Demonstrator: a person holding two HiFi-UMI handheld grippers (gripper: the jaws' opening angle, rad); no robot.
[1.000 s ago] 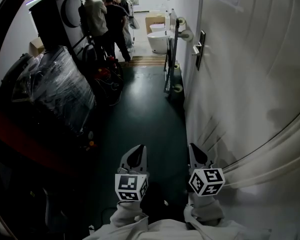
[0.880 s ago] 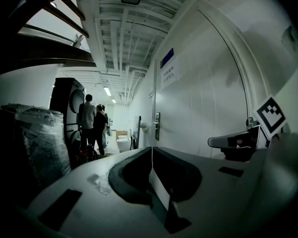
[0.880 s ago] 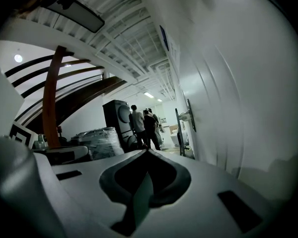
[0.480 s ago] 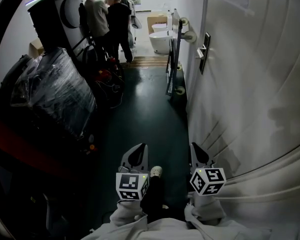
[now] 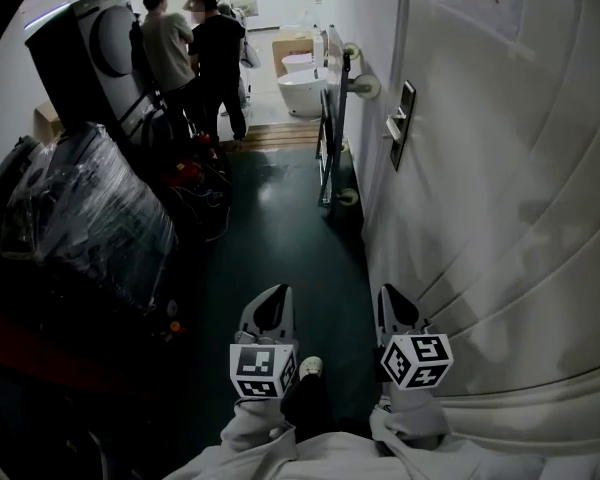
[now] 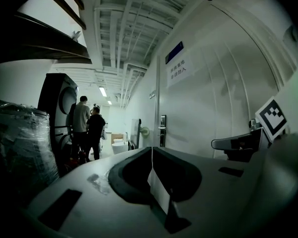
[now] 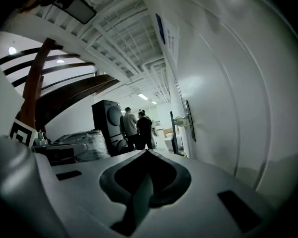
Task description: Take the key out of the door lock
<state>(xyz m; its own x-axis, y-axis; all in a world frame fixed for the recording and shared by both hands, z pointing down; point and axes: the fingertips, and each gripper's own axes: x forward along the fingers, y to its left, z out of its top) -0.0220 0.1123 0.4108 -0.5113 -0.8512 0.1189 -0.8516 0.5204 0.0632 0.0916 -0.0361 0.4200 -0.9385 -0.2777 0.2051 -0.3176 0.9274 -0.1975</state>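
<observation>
left gripper (image 5: 269, 306) and right gripper (image 5: 393, 306) side by side, roughly level, jaws together, door lock (image 5: 401, 125) ahead

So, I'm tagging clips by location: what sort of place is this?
Probably a storage corridor in a warehouse or workshop: plastic-wrapped goods and a tall dark machine line one side, a white door with a lock plate the other, and what look like toilet bowls sit at the far end.

I see a smooth, matt white door (image 5: 480, 188), its dark lock plate (image 5: 406, 118) looking like metal, a dark floor (image 5: 280, 238) with a dull sheen, and a bundle (image 5: 90, 213) wrapped in crinkled, glossy plastic film.
</observation>
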